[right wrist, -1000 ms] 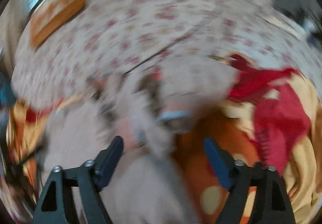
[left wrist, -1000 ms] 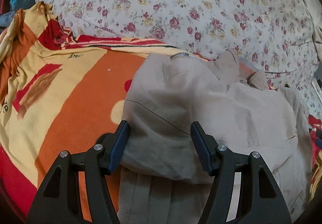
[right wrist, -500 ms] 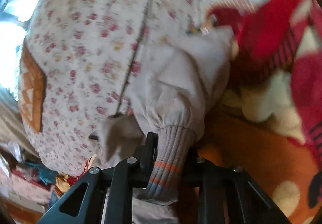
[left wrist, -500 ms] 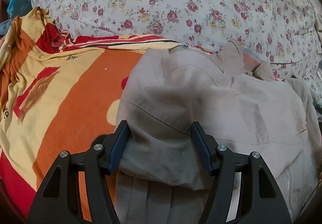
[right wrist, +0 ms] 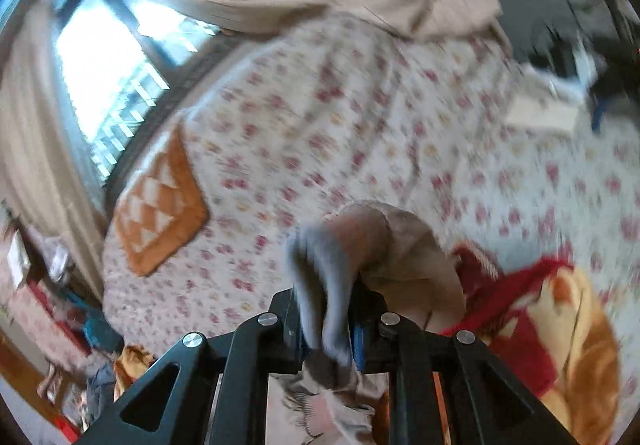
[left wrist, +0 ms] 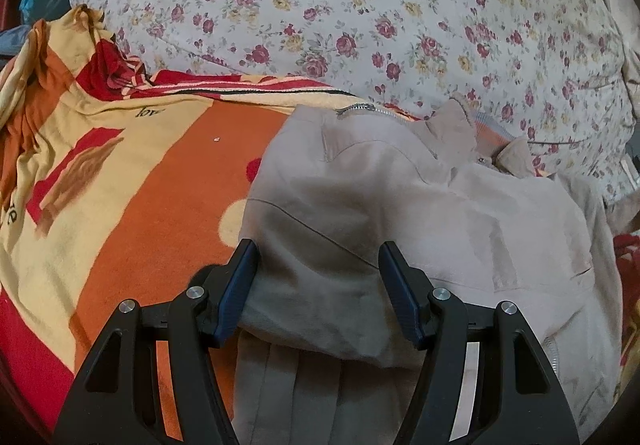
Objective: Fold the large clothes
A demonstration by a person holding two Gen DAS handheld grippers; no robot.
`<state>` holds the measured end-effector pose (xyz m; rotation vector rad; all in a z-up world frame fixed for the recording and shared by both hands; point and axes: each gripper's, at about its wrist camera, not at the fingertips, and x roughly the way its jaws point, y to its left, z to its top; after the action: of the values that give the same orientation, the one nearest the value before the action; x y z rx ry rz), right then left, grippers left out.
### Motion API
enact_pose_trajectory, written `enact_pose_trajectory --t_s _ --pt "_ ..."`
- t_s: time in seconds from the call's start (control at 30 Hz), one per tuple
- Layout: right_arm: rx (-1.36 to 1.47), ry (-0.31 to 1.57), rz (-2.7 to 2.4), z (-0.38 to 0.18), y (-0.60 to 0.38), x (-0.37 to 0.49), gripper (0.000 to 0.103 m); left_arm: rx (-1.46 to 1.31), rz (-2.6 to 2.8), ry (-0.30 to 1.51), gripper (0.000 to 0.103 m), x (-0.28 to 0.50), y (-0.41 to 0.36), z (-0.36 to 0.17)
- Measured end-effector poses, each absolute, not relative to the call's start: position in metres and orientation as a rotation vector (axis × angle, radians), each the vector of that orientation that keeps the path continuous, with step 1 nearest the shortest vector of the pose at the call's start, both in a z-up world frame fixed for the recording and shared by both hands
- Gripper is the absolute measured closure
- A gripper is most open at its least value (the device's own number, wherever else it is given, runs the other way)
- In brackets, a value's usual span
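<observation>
Reading "love", partly legible, on the orange blanket.

Motion-blurred throughout the right wrist view: floral quilt smeared, clutter at the upper right unreadable. Hidden behind the grey knit cuff: pads of the right claw. Cut off by the left view's bottom edge: lower part of the beige jacket, its far sleeve out of frame.
</observation>
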<state>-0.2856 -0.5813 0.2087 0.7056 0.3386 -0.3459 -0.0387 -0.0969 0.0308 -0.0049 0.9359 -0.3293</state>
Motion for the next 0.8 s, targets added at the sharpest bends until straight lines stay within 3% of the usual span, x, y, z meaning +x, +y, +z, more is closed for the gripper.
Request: enact_pose_trajectory --t_s 0.17,0.43,0.6,0.8 --pt "0.645 0.263 -0.289 0.25 -0.568 -0.303 0.089 -0.014 -0.334 0.935 0.04 -0.04 -0.096 0.033" --pt "0.609 0.292 -0.223 0.263 -0.542 -0.295 0.089 -0.028 -0.344 0.933 0.04 -0.041 -0.091 0.036" --pt "0.531 0.271 -0.049 0.303 -0.505 -0.282 0.09 -0.057 -0.35 0.93 0.04 -0.042 -0.087 0.04" --pt "0.459 0.389 0.269 0.324 -0.436 -0.223 0.09 -0.119 -0.393 0.895 0.04 -0.044 -0.079 0.051"
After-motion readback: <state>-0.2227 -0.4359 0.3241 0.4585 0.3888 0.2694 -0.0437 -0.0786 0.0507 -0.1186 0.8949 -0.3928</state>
